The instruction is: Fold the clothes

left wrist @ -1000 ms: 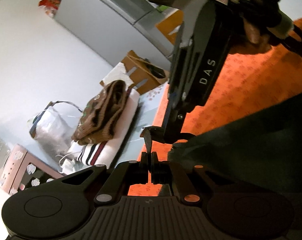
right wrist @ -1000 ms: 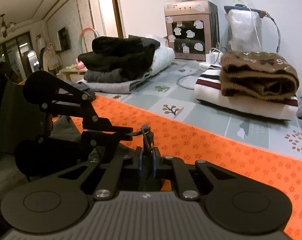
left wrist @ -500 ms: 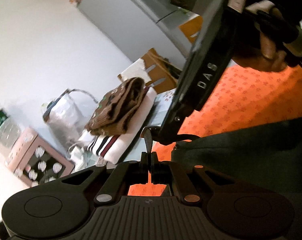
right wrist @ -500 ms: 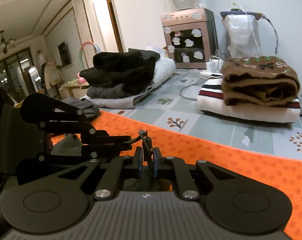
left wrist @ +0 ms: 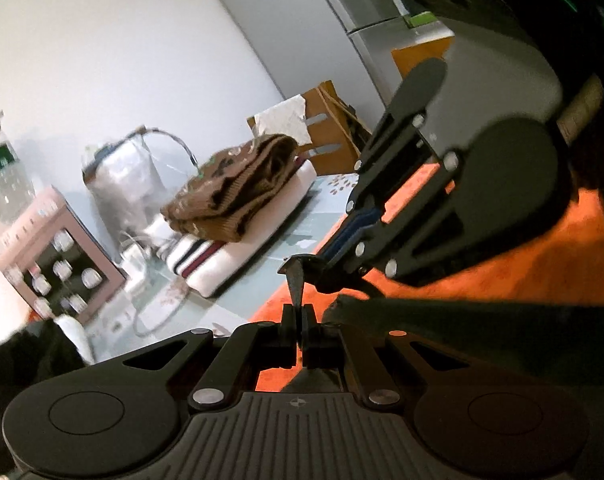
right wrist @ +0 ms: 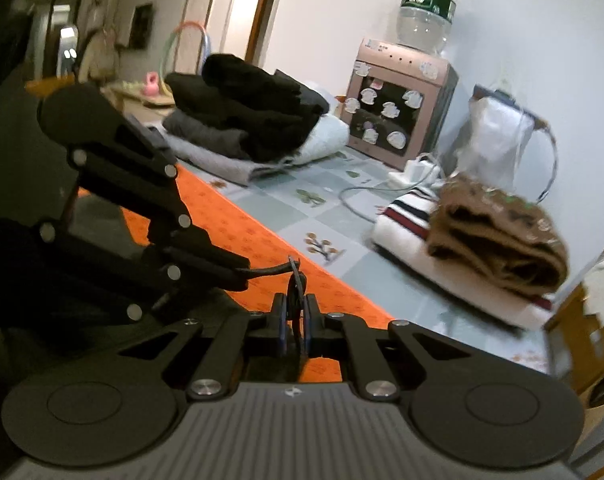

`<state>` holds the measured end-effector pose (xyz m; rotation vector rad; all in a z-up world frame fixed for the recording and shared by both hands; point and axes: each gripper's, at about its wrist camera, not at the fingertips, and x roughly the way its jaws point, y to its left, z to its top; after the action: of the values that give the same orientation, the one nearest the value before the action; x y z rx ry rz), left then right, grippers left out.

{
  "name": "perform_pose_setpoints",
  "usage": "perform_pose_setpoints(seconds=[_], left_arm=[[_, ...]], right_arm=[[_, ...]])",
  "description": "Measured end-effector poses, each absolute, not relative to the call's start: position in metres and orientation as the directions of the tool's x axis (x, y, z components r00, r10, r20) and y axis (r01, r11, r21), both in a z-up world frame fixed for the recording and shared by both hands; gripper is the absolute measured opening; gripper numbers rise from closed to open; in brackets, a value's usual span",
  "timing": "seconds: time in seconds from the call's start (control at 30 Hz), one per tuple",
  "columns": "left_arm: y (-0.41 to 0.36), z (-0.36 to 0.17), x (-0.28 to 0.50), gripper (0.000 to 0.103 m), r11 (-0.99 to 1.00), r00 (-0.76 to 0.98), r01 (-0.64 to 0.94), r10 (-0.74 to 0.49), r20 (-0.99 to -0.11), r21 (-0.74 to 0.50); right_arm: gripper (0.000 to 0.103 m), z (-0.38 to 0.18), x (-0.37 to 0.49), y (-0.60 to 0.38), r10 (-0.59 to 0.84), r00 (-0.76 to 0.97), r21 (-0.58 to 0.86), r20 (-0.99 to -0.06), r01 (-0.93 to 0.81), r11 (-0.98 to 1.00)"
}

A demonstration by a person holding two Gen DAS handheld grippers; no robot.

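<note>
Both grippers pinch the same dark garment [left wrist: 481, 340] close together over the orange cloth [left wrist: 501, 264]. Left gripper [left wrist: 298, 320] has its jaws fully closed on a thin edge of the fabric, which sticks up between the pads as a narrow tongue. Right gripper [right wrist: 296, 320] is narrow too, its jaws closing on a fold of the same fabric that stands between the blue pads. In the left view the right gripper [left wrist: 302, 268] sits just ahead with its tip almost at the tongue; in the right view the left gripper [right wrist: 238, 270] lies alongside in the same way. Holding the two pinch points side by side looks like bringing two corners or edges together, so one fold is likely being lined up.

Most of the garment hangs or lies below and to the side, out of clear view. Beyond the orange cloth is a pale patterned mat [right wrist: 341, 216]. On it, a brown knit [right wrist: 497, 236] rests on a striped white one [right wrist: 405, 220], and a dark pile [right wrist: 254, 116] sits further left, probably finished pieces kept clear of the work. Behind stands a water dispenser [right wrist: 397, 100].
</note>
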<state>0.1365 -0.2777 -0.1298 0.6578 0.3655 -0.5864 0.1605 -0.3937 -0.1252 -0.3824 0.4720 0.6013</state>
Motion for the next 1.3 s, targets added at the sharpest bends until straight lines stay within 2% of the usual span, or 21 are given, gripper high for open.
perform_pose_setpoints(seconds=[0.3, 0.43, 0.6, 0.73, 1.17, 1.3], left_arm=[[-0.279, -0.131, 0.163, 0.005, 0.716, 0.701, 0.632, -0.366, -0.613, 0.296], [-0.275, -0.124, 0.166, 0.005, 0.731, 0.685, 0.636, -0.386, -0.617, 0.248], [-0.279, -0.123, 0.163, 0.005, 0.701, 0.673, 0.663, -0.405, -0.619, 0.263], [-0.283, -0.128, 0.158, 0.005, 0.653, 0.677, 0.682, -0.394, -0.622, 0.329], [-0.295, -0.132, 0.154, 0.005, 0.596, 0.712, 0.669, -0.345, -0.611, 0.443], [-0.296, -0.133, 0.152, 0.005, 0.603, 0.73, 0.651, -0.333, -0.597, 0.46]], right_arm=[[0.009, -0.129, 0.156, -0.399, 0.438, 0.738, -0.232, -0.513, -0.61, 0.758], [0.009, -0.133, 0.154, -0.395, 0.426, 0.745, -0.277, -0.514, -0.614, 0.739], [0.009, -0.134, 0.154, -0.395, 0.408, 0.764, -0.297, -0.5, -0.594, 0.748], [0.009, -0.133, 0.155, -0.395, 0.393, 0.774, -0.319, -0.496, -0.583, 0.747], [0.01, -0.134, 0.151, -0.383, 0.389, 0.757, -0.377, -0.524, -0.616, 0.692], [0.013, -0.135, 0.15, -0.381, 0.397, 0.74, -0.364, -0.542, -0.633, 0.683]])
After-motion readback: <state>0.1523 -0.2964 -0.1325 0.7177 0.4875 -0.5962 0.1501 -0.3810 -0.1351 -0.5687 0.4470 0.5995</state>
